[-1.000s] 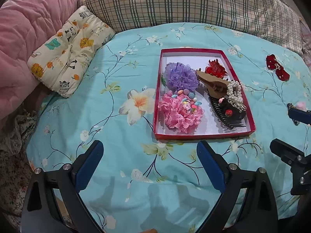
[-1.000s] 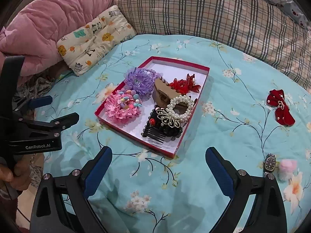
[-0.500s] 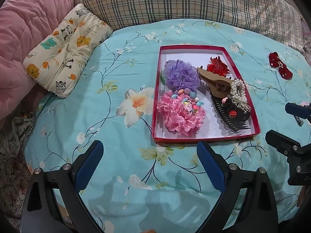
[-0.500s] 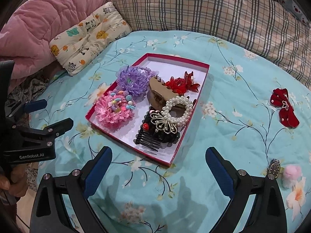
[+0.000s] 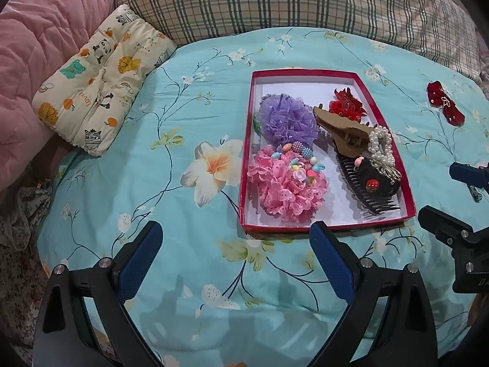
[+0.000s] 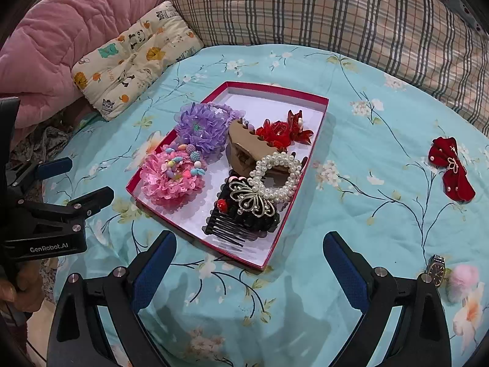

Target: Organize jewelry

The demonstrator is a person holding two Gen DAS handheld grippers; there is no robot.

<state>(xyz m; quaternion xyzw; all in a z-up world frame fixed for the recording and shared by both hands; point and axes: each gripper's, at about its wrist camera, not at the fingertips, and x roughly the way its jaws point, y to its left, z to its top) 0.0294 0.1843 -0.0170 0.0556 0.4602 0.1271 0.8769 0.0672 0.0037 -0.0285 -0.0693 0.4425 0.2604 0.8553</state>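
Observation:
A red-rimmed box (image 5: 248, 153) (image 6: 301, 177) lies on the bed. It holds a purple scrunchie (image 5: 287, 122) (image 6: 201, 128), a pink scrunchie (image 5: 287, 192) (image 6: 171, 180), a brown claw clip (image 5: 345, 134), a red flower clip (image 6: 281, 131), a pearl bracelet (image 6: 284, 165) and a black comb (image 6: 244, 220). To its right, loose on the cover, lie a red bow (image 5: 443, 104) (image 6: 450, 168), a wristwatch (image 6: 436, 270) and a pink pompom (image 6: 463, 276). My left gripper (image 5: 235, 244) (image 6: 87, 177) hangs open in front of the box. My right gripper (image 6: 250, 250) (image 5: 443, 192) is open too, near the box's front right corner.
The bed has a turquoise floral cover (image 5: 189, 220). A plaid pillow (image 5: 275, 0) runs along the back, with a pink quilt (image 5: 36, 36) and a small animal-print cushion (image 5: 97, 79) at the back left. A hand (image 6: 18, 290) holds the left gripper's handle.
Both grippers have drifted a little nearer the box, which looks slightly larger in each view. Both stay open and nothing on the bed has moved.

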